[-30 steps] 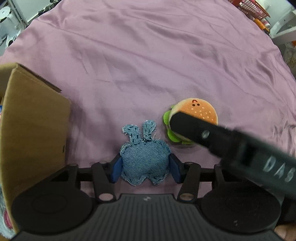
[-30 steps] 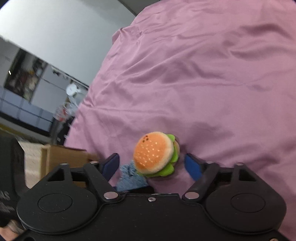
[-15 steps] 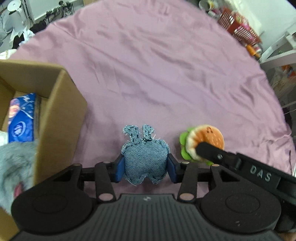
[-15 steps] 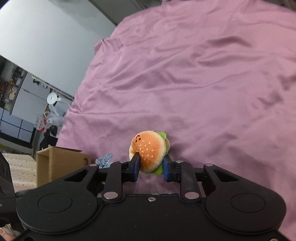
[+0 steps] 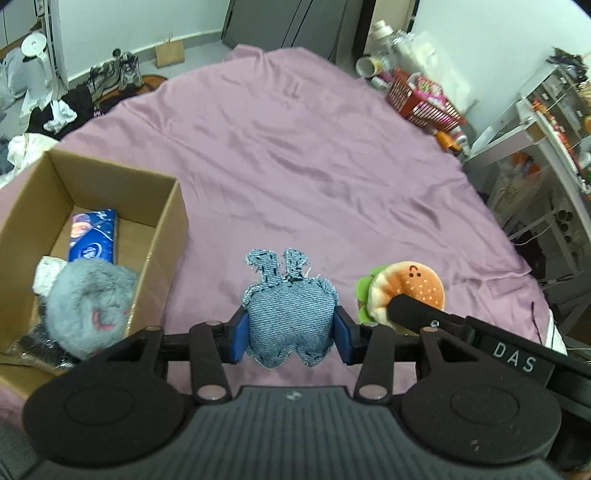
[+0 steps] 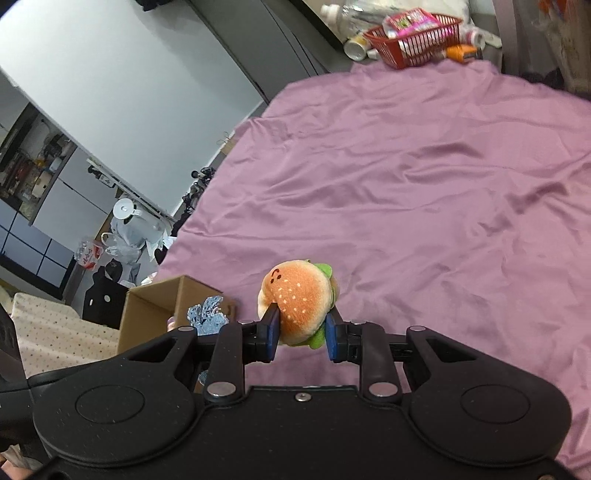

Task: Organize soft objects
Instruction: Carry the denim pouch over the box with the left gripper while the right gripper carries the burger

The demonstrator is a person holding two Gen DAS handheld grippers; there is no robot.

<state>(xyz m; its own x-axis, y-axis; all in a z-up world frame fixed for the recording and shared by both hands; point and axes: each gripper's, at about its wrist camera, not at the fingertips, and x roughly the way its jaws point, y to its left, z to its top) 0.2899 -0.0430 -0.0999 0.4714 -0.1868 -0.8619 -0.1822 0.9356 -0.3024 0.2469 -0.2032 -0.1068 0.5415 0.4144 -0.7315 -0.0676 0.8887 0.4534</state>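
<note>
Both toys lifted, denim bunny [image 5: 290, 319] between left gripper [image 5: 290, 338] pads

**Colours and Patterns in View**

The sheet [image 5: 295, 155] is showing plain mauve. The bunny [image 5: 290, 314] is showing blue denim with a fine diagonal weave and frayed pale edges. The burger [image 6: 299, 299] is showing an orange bun with pale dots, a dark face mark and green lettuce. The box [image 5: 162, 236] is showing brown. Inside it, a plush [image 5: 86, 295] is showing grey with pink marks, and a pack [image 5: 94, 240] is showing dark blue print. The basket [image 6: 413, 35] is showing red.
</note>
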